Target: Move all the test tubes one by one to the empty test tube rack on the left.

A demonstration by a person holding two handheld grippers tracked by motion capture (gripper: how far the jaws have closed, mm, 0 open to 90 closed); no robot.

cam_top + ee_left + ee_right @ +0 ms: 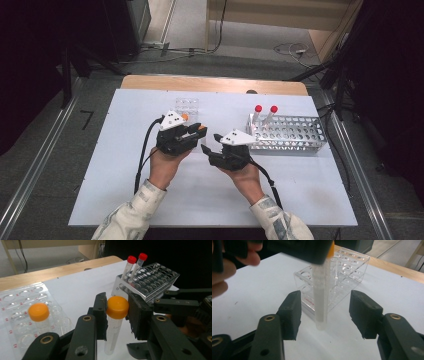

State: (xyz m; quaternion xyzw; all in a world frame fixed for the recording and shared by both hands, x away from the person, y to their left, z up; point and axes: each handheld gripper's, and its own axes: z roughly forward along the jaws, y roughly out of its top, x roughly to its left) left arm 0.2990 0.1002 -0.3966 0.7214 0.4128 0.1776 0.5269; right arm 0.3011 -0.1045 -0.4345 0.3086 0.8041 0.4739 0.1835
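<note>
My left gripper [117, 308] is shut on the orange cap [117, 305] of a clear tube [113, 335], which hangs down below the jaws. In the right gripper view the same tube [321, 292] stands between the jaws of my right gripper [324, 312], which is open, with a gap on each side of the tube. In the high view the left gripper [200, 131] and the right gripper [210, 142] meet tip to tip at the middle of the white board [125, 175].
A clear plastic rack [15, 315] holds another orange-capped tube [38, 312]; the rack [187, 106] sits just behind the left gripper. To the right stands a metal rack [290, 132] with two red-capped tubes [257, 112] at its left end.
</note>
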